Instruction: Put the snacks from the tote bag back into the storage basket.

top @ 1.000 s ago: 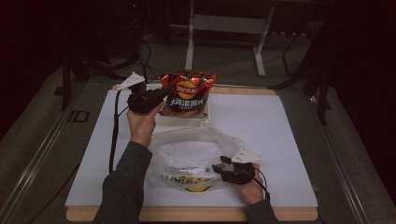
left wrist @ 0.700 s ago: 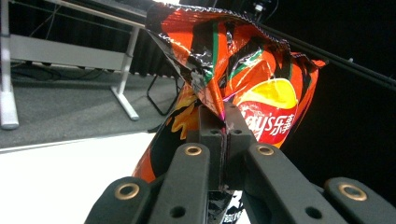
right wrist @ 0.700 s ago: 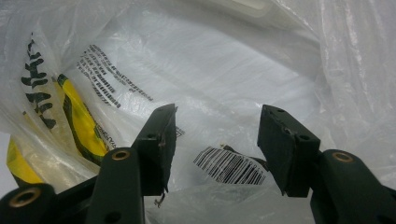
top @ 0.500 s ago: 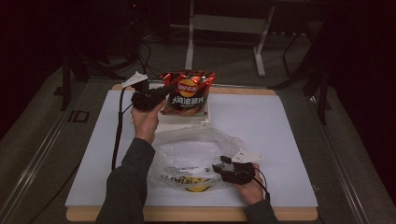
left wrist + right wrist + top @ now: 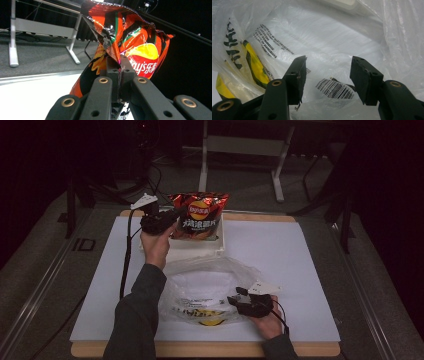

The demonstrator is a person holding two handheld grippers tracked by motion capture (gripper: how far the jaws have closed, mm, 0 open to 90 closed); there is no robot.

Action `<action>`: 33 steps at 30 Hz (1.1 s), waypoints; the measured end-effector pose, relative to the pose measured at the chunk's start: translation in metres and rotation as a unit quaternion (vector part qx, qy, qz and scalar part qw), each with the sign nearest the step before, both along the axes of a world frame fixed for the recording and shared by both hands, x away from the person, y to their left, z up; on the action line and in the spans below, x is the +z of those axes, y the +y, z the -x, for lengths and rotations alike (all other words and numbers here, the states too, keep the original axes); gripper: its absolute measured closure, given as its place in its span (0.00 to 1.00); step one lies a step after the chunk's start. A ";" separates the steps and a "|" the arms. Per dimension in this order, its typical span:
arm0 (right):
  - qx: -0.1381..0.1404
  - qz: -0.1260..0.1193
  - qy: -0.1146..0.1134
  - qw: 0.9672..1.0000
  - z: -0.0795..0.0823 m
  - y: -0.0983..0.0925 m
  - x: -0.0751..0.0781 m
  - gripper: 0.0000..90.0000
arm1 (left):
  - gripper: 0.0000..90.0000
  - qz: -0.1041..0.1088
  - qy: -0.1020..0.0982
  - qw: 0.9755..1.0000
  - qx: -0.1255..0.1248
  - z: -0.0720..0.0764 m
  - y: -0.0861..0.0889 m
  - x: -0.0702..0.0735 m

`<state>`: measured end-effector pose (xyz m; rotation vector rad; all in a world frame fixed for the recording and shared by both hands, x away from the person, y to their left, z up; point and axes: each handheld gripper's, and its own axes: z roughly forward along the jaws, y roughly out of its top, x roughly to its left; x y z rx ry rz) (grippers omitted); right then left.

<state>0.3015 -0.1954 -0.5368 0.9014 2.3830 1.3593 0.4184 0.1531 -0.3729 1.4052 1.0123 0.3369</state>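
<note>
Over the white tray (image 5: 200,251) at the far side of the surface (image 5: 300,270), the left gripper (image 5: 172,217) pinches the chip bag (image 5: 200,215) by its crimped edge. Nearer, the right gripper (image 5: 236,299) rests with jaws spread, seemingly inside the plastic bag (image 5: 200,285)'s mouth. Best carry the chips low, keeping that mouth wide.

plastic bag (image 5: 210,285) mid-table, white tray (image 5: 200,251) behind, right side bare
</note>
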 end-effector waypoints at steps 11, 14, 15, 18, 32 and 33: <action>0.000 0.000 -0.001 1.000 0.000 0.000 0.000 0.52 | 0.99 -0.002 0.005 1.000 0.014 -0.010 0.000 -0.001; 0.000 0.000 -0.001 1.000 0.000 0.000 0.000 0.52 | 0.99 -0.001 0.007 1.000 0.014 -0.012 -0.001 -0.002; 0.000 0.000 -0.001 1.000 0.000 0.000 0.000 0.52 | 0.99 -0.001 0.008 1.000 0.014 -0.013 -0.002 -0.002; 0.000 0.000 -0.001 1.000 0.000 0.000 0.000 0.52 | 0.99 -0.002 0.009 1.000 0.015 -0.016 -0.004 -0.003; 0.001 0.001 -0.002 1.000 0.000 0.000 0.000 0.51 | 0.99 -0.003 0.016 1.000 0.022 -0.026 -0.009 -0.007; 0.001 0.000 -0.002 1.000 0.000 0.000 0.000 0.52 | 0.99 -0.004 0.015 1.000 0.022 -0.027 -0.010 -0.008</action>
